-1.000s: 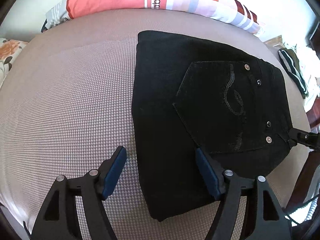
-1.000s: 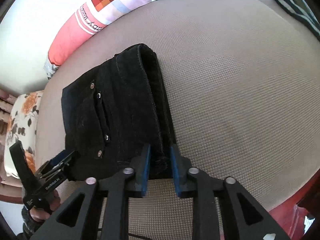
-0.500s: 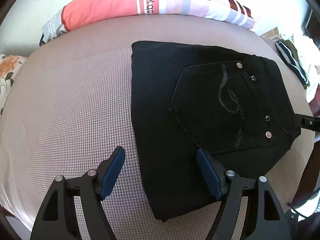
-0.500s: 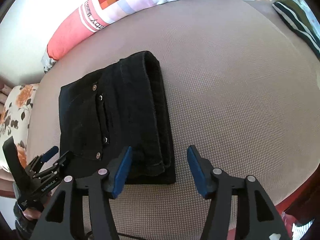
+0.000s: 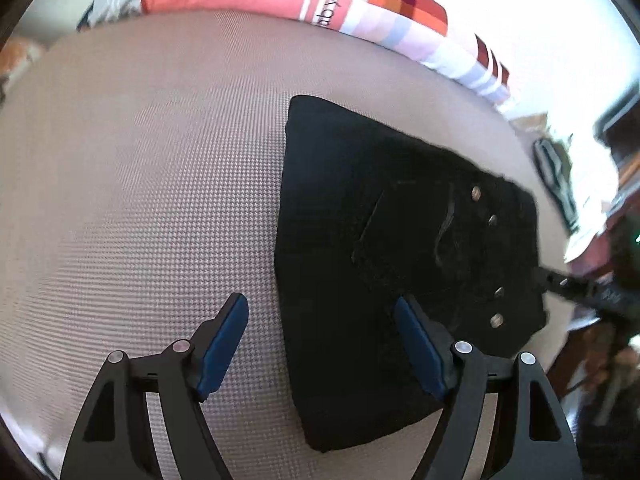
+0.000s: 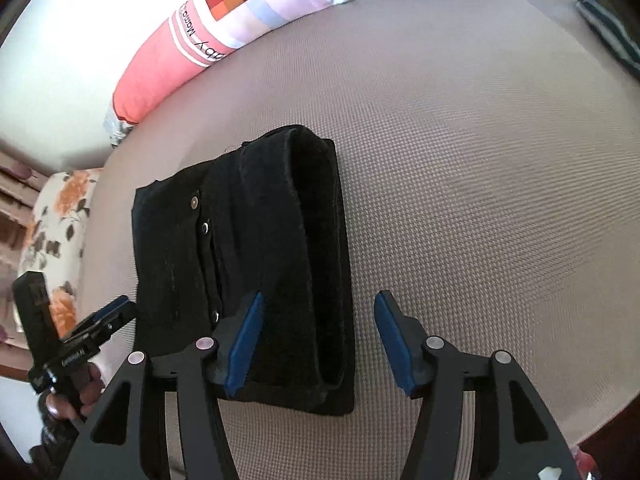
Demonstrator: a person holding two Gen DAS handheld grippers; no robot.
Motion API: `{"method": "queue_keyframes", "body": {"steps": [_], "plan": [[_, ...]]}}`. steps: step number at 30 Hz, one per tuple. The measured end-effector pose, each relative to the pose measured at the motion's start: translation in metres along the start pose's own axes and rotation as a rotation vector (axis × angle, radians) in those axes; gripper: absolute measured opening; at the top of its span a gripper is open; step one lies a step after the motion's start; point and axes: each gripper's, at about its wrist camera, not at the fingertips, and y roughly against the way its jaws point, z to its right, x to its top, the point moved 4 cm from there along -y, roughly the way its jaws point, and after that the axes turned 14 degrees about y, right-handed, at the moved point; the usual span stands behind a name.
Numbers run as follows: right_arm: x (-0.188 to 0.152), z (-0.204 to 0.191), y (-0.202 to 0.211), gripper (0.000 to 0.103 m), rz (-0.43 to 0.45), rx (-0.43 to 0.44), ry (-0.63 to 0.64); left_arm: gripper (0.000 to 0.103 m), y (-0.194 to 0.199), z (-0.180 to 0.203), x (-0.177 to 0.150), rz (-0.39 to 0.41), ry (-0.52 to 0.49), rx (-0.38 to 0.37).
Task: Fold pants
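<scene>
Pants [image 6: 240, 248] of black denim lie folded into a thick, squared bundle on a taupe bed cover [image 6: 480, 160] with a fine houndstooth weave. The cloth is matte and slightly fuzzy, its layers stacked, with a rounded fold running along the right-hand side in the right wrist view. Small silver rivets dot the top face, and the left wrist view shows faint curved stitching on a back pocket [image 5: 432, 240], though that view is somewhat blurred. The bundle's long axis runs away from the right wrist camera, toward a long bolster pillow [image 6: 248, 20] in coral, white and checked panels at the far edge. Both tools stand with blue-padded jaws spread apart, gripping nothing: the right gripper [image 6: 318, 340] straddles the near right corner of the bundle, the left gripper [image 5: 322, 344] its near left edge.
</scene>
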Motion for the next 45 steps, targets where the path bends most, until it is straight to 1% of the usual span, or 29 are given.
{"method": "queue_keyframes", "body": {"steps": [1,4,6,8,10,12,17,22,26,30,35,37,40,42,44,45], "plan": [[0.0,0.005,-0.002,0.054,0.003,0.044,-0.007,0.079,-0.001,-0.003,0.003,-0.016,0.025,-0.023],[0.001,0.013,-0.007,0.055,0.002,0.113,-0.026,0.079,-0.006,-0.006,0.011,-0.051,0.076,-0.078],[0.001,0.018,-0.009,0.055,0.009,0.145,-0.044,0.079,-0.008,-0.007,0.013,-0.073,0.096,-0.106],[0.001,0.024,-0.013,0.056,0.01,0.197,-0.066,0.079,-0.012,-0.007,0.015,-0.098,0.116,-0.128],[0.0,0.027,-0.018,0.056,0.004,0.226,-0.076,0.079,-0.014,-0.01,0.013,-0.121,0.143,-0.147],[-0.001,0.029,-0.021,0.056,0.004,0.237,-0.074,0.079,-0.015,-0.013,0.01,-0.141,0.166,-0.16],[-0.001,0.035,-0.027,0.056,0.016,0.343,-0.088,0.079,-0.017,-0.015,0.014,-0.156,0.188,-0.196],[0.002,0.037,-0.032,0.056,0.004,0.423,-0.082,0.079,-0.017,-0.022,0.02,-0.176,0.21,-0.249],[0.004,0.032,-0.036,0.056,-0.008,0.454,-0.053,0.079,-0.019,-0.024,0.027,-0.191,0.232,-0.29],[0.013,0.026,-0.047,0.048,-0.022,0.493,-0.037,0.079,-0.02,-0.022,0.029,-0.171,0.233,-0.325],[0.017,0.029,-0.056,0.04,-0.025,0.545,-0.054,0.079,-0.02,-0.01,0.027,-0.143,0.147,-0.301],[0.02,0.026,-0.06,0.038,-0.024,0.553,-0.051,0.079,-0.021,-0.007,0.026,-0.144,0.144,-0.308],[0.026,0.018,-0.066,0.037,-0.017,0.553,-0.034,0.079,-0.022,-0.005,0.028,-0.134,0.164,-0.32],[0.03,0.012,-0.069,0.037,-0.007,0.541,-0.032,0.072,-0.027,0.001,0.029,-0.121,0.166,-0.311],[0.029,0.01,-0.068,0.037,0.006,0.519,-0.045,0.056,-0.028,0.003,0.029,-0.092,0.142,-0.26],[0.028,0.01,-0.067,0.036,0.014,0.5,-0.046,0.052,-0.028,0.006,0.029,-0.082,0.123,-0.226]]}}
